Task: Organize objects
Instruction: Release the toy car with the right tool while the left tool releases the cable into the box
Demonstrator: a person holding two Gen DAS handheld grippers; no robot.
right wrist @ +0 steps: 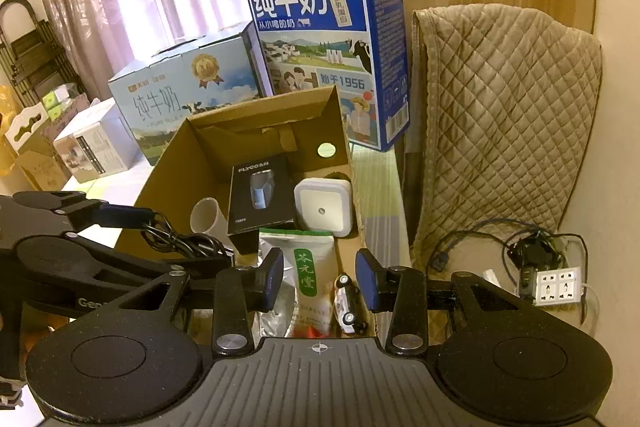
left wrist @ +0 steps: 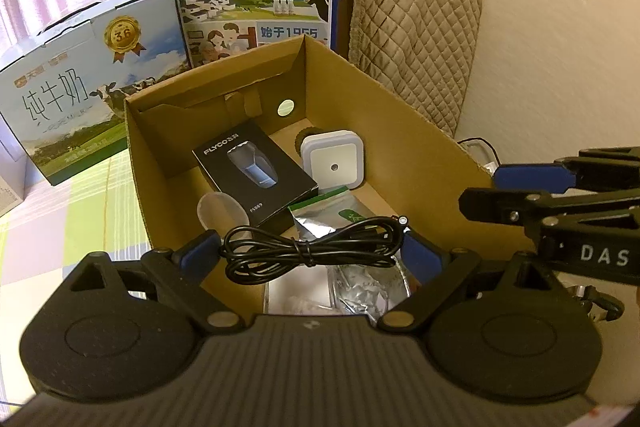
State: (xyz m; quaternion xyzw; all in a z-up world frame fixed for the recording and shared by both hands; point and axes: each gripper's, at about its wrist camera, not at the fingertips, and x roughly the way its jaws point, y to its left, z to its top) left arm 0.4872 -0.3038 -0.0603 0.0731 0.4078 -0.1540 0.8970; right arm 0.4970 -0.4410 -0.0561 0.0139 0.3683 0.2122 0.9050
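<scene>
Two milk cartons stand at 11 and 12 o'clock: pale blue (right wrist: pixel 188 99), dark blue (right wrist: pixel 332 51). Quilted cover (right wrist: pixel 504 115) at 2, power strip (right wrist: pixel 560 285) at 4.

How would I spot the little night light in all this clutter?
Find the open brown cardboard box in front of the two milk cartons. Inside, toward its far right corner, the night light stands beside a black shaver box. It is the only white, rounded square there, with a small dark dot at its centre.

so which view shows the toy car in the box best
The right wrist view: the toy car lies in plain sight beside the green-labelled pouch. In the left wrist view it cannot be made out.
</scene>
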